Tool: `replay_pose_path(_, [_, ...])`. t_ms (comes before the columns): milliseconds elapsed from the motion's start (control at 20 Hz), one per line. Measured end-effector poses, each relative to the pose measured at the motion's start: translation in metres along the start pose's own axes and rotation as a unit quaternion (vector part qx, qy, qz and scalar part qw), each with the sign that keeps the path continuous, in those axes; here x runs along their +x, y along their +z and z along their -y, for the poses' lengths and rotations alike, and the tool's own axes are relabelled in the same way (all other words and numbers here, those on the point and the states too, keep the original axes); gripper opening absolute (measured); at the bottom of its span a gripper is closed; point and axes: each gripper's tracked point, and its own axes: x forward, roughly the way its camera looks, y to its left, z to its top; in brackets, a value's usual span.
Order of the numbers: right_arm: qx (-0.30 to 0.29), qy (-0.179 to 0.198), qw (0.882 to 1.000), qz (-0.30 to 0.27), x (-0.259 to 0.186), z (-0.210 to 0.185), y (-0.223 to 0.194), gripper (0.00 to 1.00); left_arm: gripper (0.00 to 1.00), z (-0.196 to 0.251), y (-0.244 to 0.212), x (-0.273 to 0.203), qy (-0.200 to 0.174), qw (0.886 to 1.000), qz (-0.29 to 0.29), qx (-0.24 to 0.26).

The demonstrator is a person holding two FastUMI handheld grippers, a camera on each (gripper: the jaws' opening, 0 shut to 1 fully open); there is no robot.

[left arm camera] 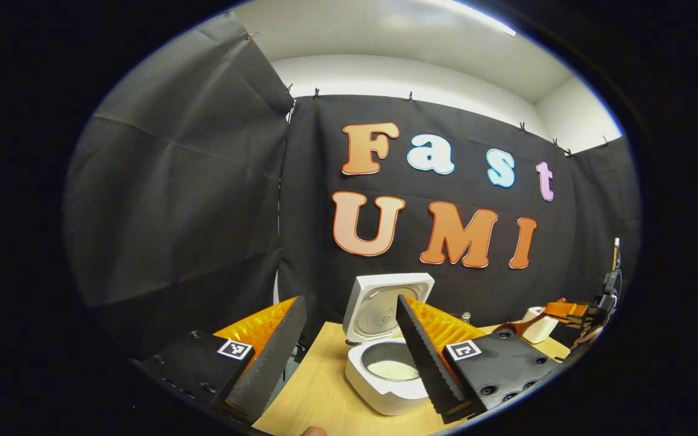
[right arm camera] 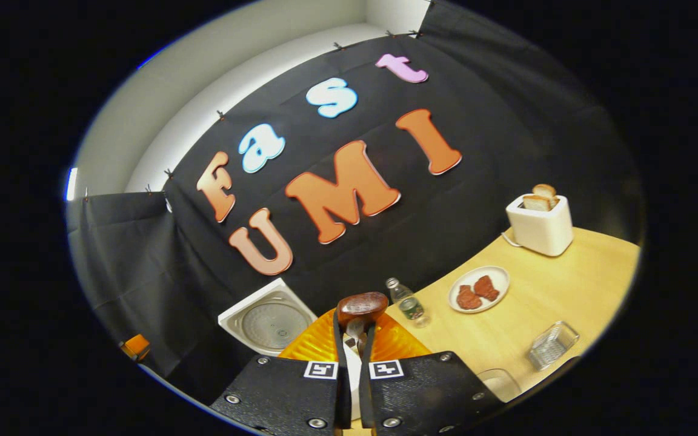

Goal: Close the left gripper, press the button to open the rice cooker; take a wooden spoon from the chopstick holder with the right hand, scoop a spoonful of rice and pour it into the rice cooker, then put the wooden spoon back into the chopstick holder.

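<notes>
**Rice cooker open, wooden spoon held in the right gripper**

Worktop point(right arm camera: 567, 290) of pale wood runs along the black cloth wall. In the left gripper view, the rice cooker point(left arm camera: 385, 378) stands near the worktop's back edge with its lid point(left arm camera: 385, 303) raised upright and a pale layer showing in the inner pot. The left gripper point(left arm camera: 349, 363) hovers in front of it, jaws spread wide and holding nothing. Far off toward the right end of the worktop, the right gripper point(left arm camera: 567, 312) is in the air with the wooden spoon point(left arm camera: 521, 327), just in front of the white chopstick holder point(left arm camera: 540, 324).

In the right gripper view, the right gripper's jaws stand narrow, clamped on the spoon's handle, with the dark spoon bowl point(right arm camera: 361, 304) past the fingertips. Behind it sit a white toaster point(right arm camera: 540, 227) with bread at the back edge, a plate point(right arm camera: 479, 289) with two brownish pieces, a small bottle point(right arm camera: 406, 301) and a clear glass dish point(right arm camera: 552, 344) near the front edge.
</notes>
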Motion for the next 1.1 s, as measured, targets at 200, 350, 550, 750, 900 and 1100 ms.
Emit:
replay_pose_path(200, [0.009, -0.061, 0.998, 0.013, -0.036, 0.079, 0.021, 0.05, 1.00, 0.023, 0.001, 0.012, -0.010, 1.000, 0.001, -0.003])
replay_pose_path(350, [0.003, -0.099, 0.995, 0.016, -0.063, 0.130, 0.030, 0.05, 1.00, 0.031, 0.000, 0.016, -0.004, 1.000, 0.001, 0.018])
replay_pose_path(550, [0.008, -0.127, 0.992, -0.003, -0.082, 0.180, 0.024, 0.05, 1.00, 0.047, -0.006, 0.023, 0.001, 1.000, -0.010, 0.028])
replay_pose_path(750, [-0.009, -0.138, 0.989, -0.053, -0.077, 0.215, -0.003, 0.05, 1.00, 0.055, -0.010, 0.024, 0.012, 0.999, -0.015, 0.032])
replay_pose_path(900, [-0.008, -0.116, 0.989, -0.090, -0.058, 0.226, -0.024, 0.05, 1.00, 0.063, -0.012, 0.023, 0.022, 0.999, -0.017, 0.040])
replay_pose_path(1100, [-0.028, -0.106, 0.984, -0.143, -0.043, 0.247, -0.050, 0.05, 1.00, 0.075, -0.011, 0.017, 0.035, 0.998, -0.014, 0.046])
